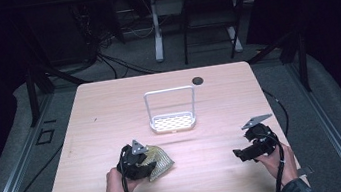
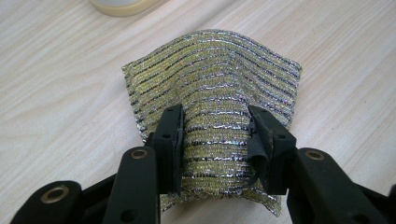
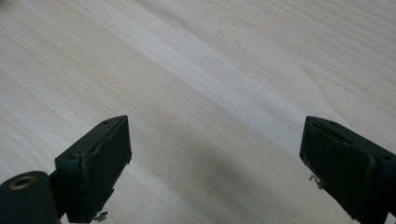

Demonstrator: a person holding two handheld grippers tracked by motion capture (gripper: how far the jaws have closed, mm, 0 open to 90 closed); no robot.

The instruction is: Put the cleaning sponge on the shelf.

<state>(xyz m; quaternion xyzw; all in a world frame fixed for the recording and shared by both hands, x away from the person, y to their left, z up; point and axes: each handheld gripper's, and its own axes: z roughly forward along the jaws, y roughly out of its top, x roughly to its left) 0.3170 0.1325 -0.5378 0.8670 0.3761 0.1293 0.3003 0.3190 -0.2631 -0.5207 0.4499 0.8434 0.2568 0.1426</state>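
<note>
A yellow-green scouring pad with silver and dark stripes [image 2: 215, 84] lies on the wooden table, bunched into a ridge. My left gripper [image 2: 215, 140] is shut on that ridge, one pad [image 2: 172, 140] pressing each side. From above, the pad [image 1: 161, 159] pokes out to the right of the left gripper [image 1: 140, 163] near the table's front. The right gripper [image 3: 215, 158] is open, wide apart over bare wood, with nothing between its fingers; it sits at the front right [image 1: 254, 149], held in a hand. A white wire rack [image 1: 171, 110] with a perforated base stands mid-table.
A dark round grommet [image 1: 197, 80] sits near the table's far edge. A pale round object [image 2: 122, 5] shows at the top of the left gripper view. Beyond the table [image 1: 110, 109] are desk legs, cables and dark floor.
</note>
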